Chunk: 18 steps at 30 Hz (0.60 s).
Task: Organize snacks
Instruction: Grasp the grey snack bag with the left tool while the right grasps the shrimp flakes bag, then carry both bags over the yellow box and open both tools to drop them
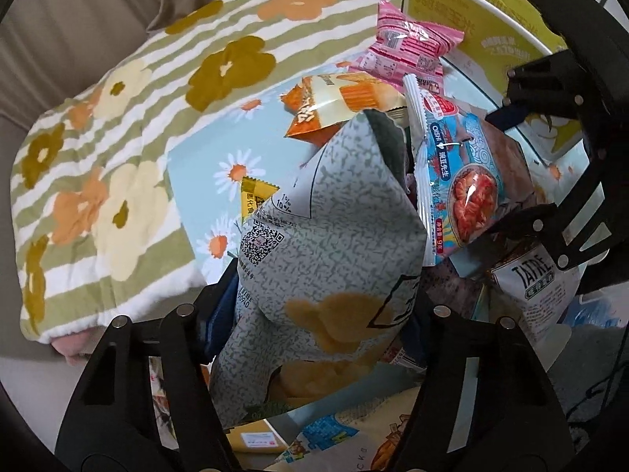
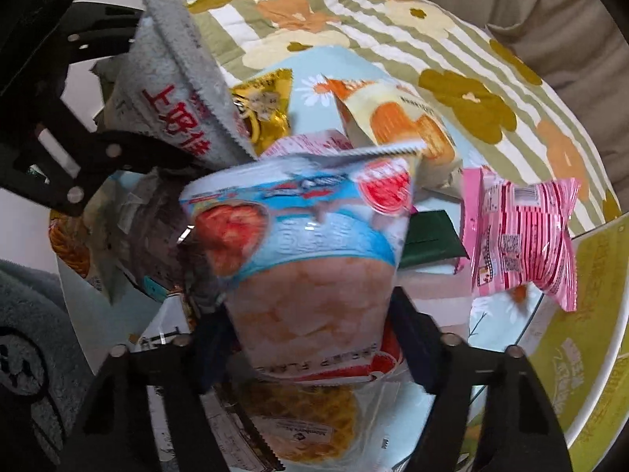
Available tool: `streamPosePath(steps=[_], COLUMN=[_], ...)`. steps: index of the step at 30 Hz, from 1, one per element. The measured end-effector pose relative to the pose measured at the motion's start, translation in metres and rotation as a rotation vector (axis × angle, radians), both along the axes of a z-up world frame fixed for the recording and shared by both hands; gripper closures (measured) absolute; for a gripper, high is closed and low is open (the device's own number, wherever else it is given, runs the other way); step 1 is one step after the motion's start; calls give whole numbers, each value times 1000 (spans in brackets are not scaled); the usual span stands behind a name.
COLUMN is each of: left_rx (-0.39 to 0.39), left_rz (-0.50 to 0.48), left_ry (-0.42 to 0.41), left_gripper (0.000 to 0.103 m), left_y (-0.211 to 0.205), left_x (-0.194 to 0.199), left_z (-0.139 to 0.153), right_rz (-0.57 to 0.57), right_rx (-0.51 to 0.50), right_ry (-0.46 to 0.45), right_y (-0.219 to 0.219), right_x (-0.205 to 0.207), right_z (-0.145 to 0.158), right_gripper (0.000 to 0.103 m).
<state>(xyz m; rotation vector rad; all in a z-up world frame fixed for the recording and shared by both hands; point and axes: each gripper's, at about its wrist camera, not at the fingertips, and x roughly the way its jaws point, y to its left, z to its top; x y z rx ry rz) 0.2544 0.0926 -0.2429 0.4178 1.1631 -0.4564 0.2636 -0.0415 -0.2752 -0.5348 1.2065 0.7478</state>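
- Left gripper (image 1: 314,338): jaws closed on the grey chip bag (image 1: 334,244), which stands upright between them; judged a pick from the heap for sorting.
- Grey chip bag: puffy, air-filled foil with a matte speckled print, QR code and serrated top seam; soft under the pads, so it will likely dent.
- Right gripper (image 2: 314,338): jaws clamped on the blue shrimp-snack bag (image 2: 306,244), held near its bottom seam, top edge pointing away.
- Blue shrimp-snack bag: glossy film, pillow-shaped, zigzag-cut top; blurred in the right wrist view, sharp just right of the grey bag in the left wrist view (image 1: 460,181).
- Pink striped packet (image 2: 519,236): small crinkled pillow pack, lying loose at the right of the heap, near the yellow-green box (image 2: 582,314).
- Orange-and-cream packet (image 2: 393,118): shiny, lying at the far side of the heap.
- Gold wrapper (image 2: 267,110): metallic, partly hidden behind the grey bag.
- Daisy-print tray (image 1: 204,181): pale blue, smooth, bearing the snack heap.
- Floral striped blanket (image 1: 118,118): quilted, soft, beyond the tray.
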Motion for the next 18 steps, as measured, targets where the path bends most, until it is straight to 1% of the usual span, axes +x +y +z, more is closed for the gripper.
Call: streamPosePath(steps=[1,3,9,13,18], left_rx=[-6,-18,-60,-85,-98], left_rz=[6,17,57,79,106], left_ry=[-1,-5,-32,-69,-122], left_gripper=[38,38,38,38,38], left_y=[1,3,10,14,9], left_x=[0,-2,-4,-7,-11], left_z=[2,6,26,46,73], right_rz=[-2,-15,-80,-112,-158], right_rx=[3,17,69,88,157], right_ry=[-5,-9,-24,-68,-103], right_y=[1,-1,-11,-18,-32], right_x=[-2,-4,-7,-13,-14], right_z=[2,7,26,49,78], right_gripper=[46,48,50,50,50])
